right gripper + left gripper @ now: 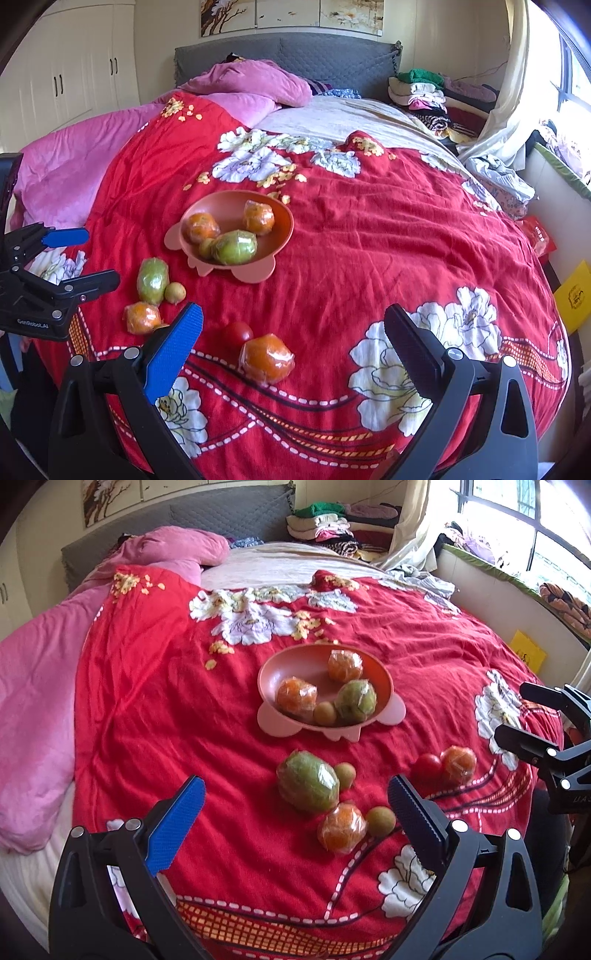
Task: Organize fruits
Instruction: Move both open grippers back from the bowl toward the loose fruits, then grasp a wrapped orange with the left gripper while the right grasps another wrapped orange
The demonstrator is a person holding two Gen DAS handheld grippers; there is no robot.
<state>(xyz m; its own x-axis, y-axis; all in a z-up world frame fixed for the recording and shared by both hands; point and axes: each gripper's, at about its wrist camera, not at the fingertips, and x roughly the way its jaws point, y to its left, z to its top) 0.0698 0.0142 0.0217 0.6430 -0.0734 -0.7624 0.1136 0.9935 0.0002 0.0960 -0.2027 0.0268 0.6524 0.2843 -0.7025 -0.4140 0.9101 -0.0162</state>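
Observation:
A pink bowl (275, 672) (284, 225) sits on the red bedspread and holds two wrapped oranges, a wrapped green fruit and a small brown fruit. On the spread near me lie a wrapped green fruit (307, 781) (152, 280), a wrapped orange (341, 828) (142, 317), two small brown fruits (345, 775) (380, 821), a tomato (427, 766) (238, 334) and another wrapped orange (458, 763) (266, 357). My left gripper (295, 801) is open and empty above the near fruits. My right gripper (291, 332) is open and empty above the tomato and orange.
The red flowered bedspread (166, 701) covers the bed. A pink quilt (33, 701) lies on the left. Folded clothes (421, 92) are piled at the far right by the grey headboard (288, 55). A window ledge (517, 590) runs along the right.

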